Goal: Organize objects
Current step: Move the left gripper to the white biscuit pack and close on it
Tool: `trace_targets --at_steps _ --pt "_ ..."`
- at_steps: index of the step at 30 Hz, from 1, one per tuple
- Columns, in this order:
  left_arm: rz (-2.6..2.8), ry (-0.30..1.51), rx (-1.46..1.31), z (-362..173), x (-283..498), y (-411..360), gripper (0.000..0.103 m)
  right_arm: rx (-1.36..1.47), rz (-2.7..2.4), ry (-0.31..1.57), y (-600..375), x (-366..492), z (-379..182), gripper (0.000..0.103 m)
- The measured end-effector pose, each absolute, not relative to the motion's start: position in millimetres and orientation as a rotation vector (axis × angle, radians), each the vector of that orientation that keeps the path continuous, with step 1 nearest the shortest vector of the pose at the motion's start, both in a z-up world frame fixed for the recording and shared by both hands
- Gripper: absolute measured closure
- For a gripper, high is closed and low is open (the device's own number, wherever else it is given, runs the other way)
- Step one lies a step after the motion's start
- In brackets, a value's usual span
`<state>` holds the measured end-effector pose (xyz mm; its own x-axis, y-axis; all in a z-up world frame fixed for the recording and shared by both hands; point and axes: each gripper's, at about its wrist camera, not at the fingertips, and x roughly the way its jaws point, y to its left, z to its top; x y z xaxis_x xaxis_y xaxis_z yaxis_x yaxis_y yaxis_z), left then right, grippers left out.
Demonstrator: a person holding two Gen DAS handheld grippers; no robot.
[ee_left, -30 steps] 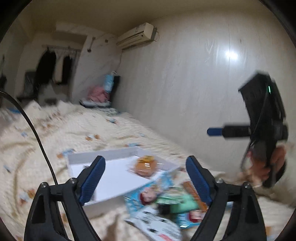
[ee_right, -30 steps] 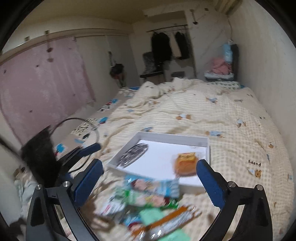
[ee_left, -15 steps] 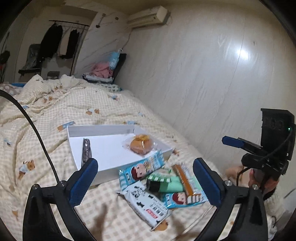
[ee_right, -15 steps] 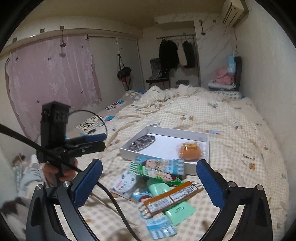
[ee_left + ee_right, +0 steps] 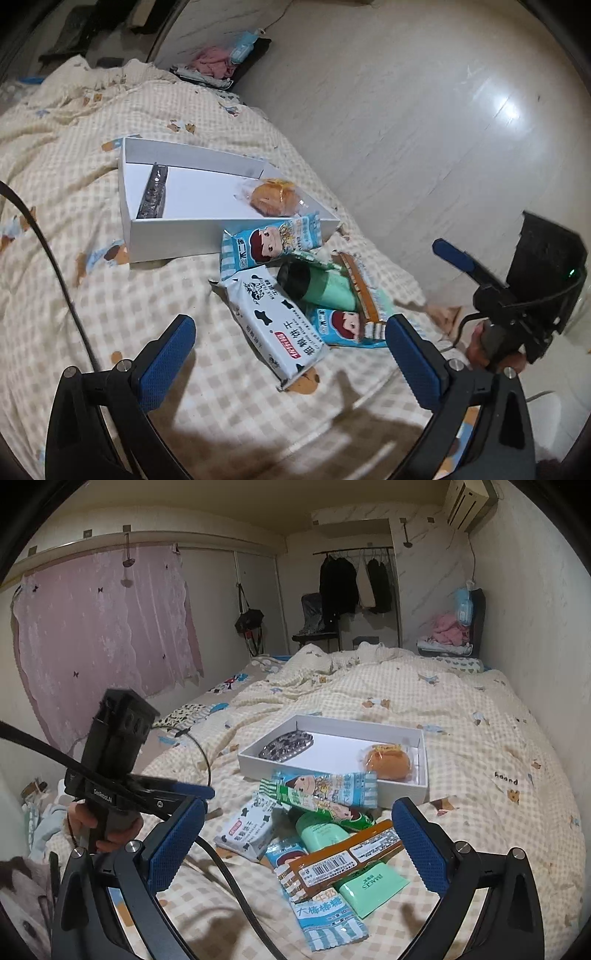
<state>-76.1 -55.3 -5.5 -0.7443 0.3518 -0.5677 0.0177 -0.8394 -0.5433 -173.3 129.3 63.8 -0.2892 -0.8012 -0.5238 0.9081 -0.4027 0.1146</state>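
Partly buried under snack packets, green tube (image 5: 354,864) ahead of right claw (image 5: 295,853), long axis running away from it, both claws wide, left claw (image 5: 291,354) empty.

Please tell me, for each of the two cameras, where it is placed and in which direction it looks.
Left wrist: sits on the left gripper, looks down at the white box and milk packet; shows its open blue pads and, at right, the right gripper with a hand.
Right wrist: sits on the right gripper, looks along the bed to the clothes rail; shows its open pads and the left gripper at left.
Shared: box, bun, snack pile.
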Motion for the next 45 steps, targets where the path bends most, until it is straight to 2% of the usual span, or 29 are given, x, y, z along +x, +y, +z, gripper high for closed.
trace_targets --at_steps 9,15,28,31,33,36,38,41,45 --pt "2.453 -0.876 -1.006 -23.2 -93.7 -60.6 0.002 0.662 -1.897 0.226 131.3 -182.4 58.3 0.001" --pt "2.445 -0.818 -1.033 -24.0 -98.3 -49.5 0.019 0.688 -1.892 0.217 131.2 -186.0 54.9 0.001" --pt "2.444 -0.792 -1.168 -40.7 -116.8 -42.6 0.020 0.711 -1.884 0.231 127.9 -185.0 52.5 0.001" --pt "2.490 -0.764 -1.179 -41.7 -116.1 -42.8 0.038 0.714 -1.881 0.230 127.6 -185.7 52.4 0.001" --pt "2.482 -0.772 -1.172 -42.1 -116.0 -45.4 0.040 0.718 -1.878 0.225 127.8 -186.3 51.9 0.001" --pt "2.487 -0.763 -1.162 -37.6 -112.1 -48.7 0.049 0.730 -1.873 0.211 128.9 -188.7 50.1 0.001" --pt "2.500 -0.763 -1.148 -30.7 -100.6 -53.9 0.061 0.738 -1.868 0.201 129.8 -190.7 49.2 0.001" --pt "2.531 -0.742 -1.138 -23.0 -92.2 -61.6 0.067 0.743 -1.866 0.193 130.9 -192.0 49.1 0.001" --pt "2.541 -0.761 -1.117 -18.8 -87.1 -75.8 0.069 0.747 -1.863 0.184 131.6 -193.8 48.9 0.001"
